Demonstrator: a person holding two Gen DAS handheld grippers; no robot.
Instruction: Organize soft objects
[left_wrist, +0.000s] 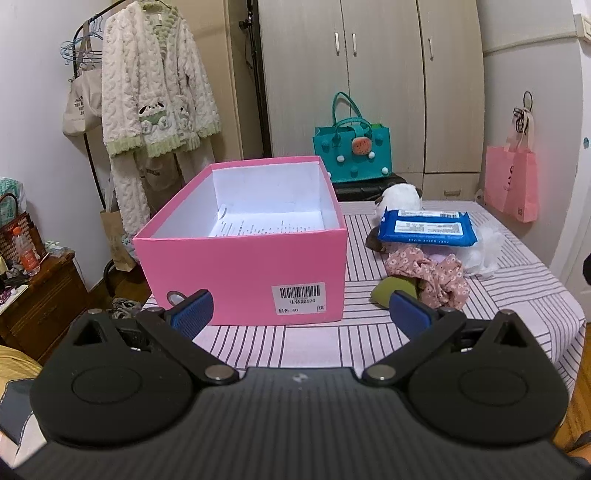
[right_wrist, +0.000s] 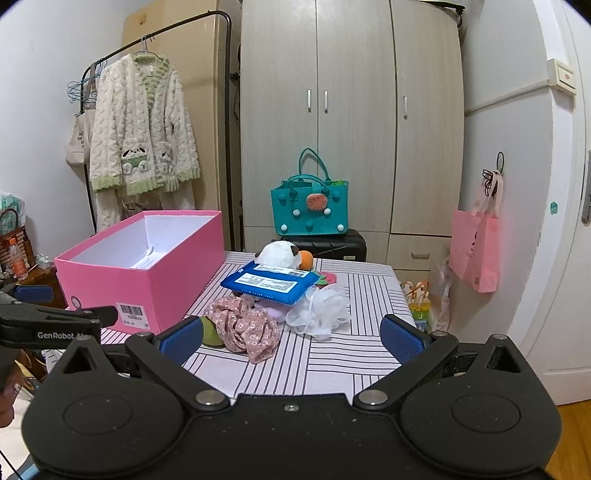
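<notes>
An open pink box (left_wrist: 243, 273) with white paper inside stands on the striped table (left_wrist: 314, 343); it also shows in the right wrist view (right_wrist: 147, 273). To its right lies a pile: a blue wipes pack (right_wrist: 269, 282), a white plush toy (right_wrist: 280, 253), a pink floral cloth (right_wrist: 243, 325), a green soft object (right_wrist: 210, 330) and a white mesh puff (right_wrist: 321, 308). In the left wrist view I see the wipes pack (left_wrist: 424, 227), floral cloth (left_wrist: 432, 275) and green object (left_wrist: 391, 291). My left gripper (left_wrist: 301, 314) is open in front of the box. My right gripper (right_wrist: 291, 339) is open just short of the pile.
A teal bag (right_wrist: 310, 206) sits on a black case (right_wrist: 332, 245) behind the table, before a wardrobe (right_wrist: 351, 110). A pink bag (right_wrist: 476, 251) hangs on the right wall. A robe (right_wrist: 144, 140) hangs on a rack at left. A cluttered wooden nightstand (left_wrist: 37, 295) stands left.
</notes>
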